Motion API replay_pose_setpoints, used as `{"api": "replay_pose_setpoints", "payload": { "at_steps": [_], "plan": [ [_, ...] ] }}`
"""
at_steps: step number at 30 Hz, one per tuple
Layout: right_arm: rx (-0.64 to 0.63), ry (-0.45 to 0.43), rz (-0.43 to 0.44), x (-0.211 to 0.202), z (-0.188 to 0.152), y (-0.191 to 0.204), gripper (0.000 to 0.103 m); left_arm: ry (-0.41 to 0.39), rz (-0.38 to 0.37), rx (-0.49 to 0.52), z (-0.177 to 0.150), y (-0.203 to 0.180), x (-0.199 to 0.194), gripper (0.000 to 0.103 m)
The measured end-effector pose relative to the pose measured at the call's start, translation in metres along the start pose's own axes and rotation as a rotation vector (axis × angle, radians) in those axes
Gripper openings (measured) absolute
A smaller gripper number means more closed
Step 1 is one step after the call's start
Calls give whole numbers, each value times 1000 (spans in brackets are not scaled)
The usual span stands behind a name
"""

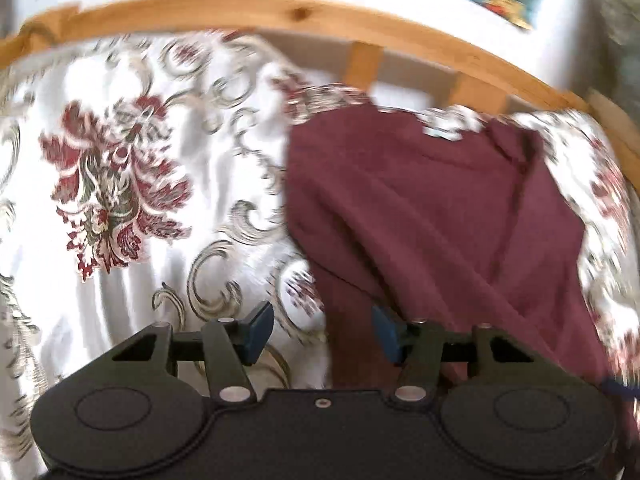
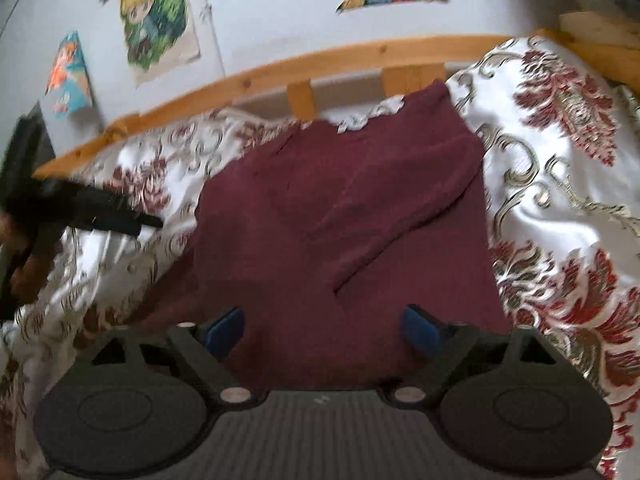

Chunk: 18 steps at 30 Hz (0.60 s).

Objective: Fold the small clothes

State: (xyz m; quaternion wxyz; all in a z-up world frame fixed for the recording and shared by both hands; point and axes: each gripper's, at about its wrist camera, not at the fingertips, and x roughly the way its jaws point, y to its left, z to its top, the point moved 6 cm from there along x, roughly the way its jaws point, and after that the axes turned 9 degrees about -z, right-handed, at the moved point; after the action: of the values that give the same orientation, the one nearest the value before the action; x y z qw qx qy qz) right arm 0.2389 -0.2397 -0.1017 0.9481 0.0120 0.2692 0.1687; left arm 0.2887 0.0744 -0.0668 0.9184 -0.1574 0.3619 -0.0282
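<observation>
Already the soft maroon knitted garment [image 2: 344,216] lies sleeves-in on the bed; my left hand-held gripper [image 1: 322,334] and right hand-held gripper [image 2: 322,330] gape empty, final folds remaining.

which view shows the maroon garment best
The right wrist view: the maroon garment lies centred, its outline visible from collar to near hem. The left wrist view shows it off to the right and more blurred.

A wooden-framed bed [image 2: 360,54] carries a floral bedspread [image 2: 560,184], with a maroon garment [image 2: 352,208] lying on it.
</observation>
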Motion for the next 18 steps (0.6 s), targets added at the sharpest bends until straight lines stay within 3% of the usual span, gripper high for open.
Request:
{"api": "replay_pose_setpoints", "payload": {
  "at_steps": [4, 7, 9, 10, 11, 12, 14, 18],
  "plan": [
    [-64, 4, -51, 4, -5, 2, 77, 13, -45, -121, 17, 15, 32, 48],
    [-78, 24, -49, 9, -9, 2, 77, 22, -78, -173, 24, 18, 49, 41],
    [-72, 43, -43, 13, -12, -1, 68, 40, -79, -175, 29, 17, 63, 21],
    [-76, 54, -42, 15, -13, 0, 51, 49, -64, -170, 31, 15, 68, 4],
    [-83, 62, -48, 17, -15, 0, 33, 48, -44, -163, 34, 14, 71, 2],
    [-90, 60, -56, 18, -15, 0, 29, 42, -39, -160, 35, 12, 72, 1],
    [-79, 45, -48, 15, -11, -3, 10, 19, -23, -131, 39, 7, 69, 1],
    [34, -32, -53, -1, 8, -22, 9, -3, -7, -100, 43, 5, 56, 0]
  ]
}}
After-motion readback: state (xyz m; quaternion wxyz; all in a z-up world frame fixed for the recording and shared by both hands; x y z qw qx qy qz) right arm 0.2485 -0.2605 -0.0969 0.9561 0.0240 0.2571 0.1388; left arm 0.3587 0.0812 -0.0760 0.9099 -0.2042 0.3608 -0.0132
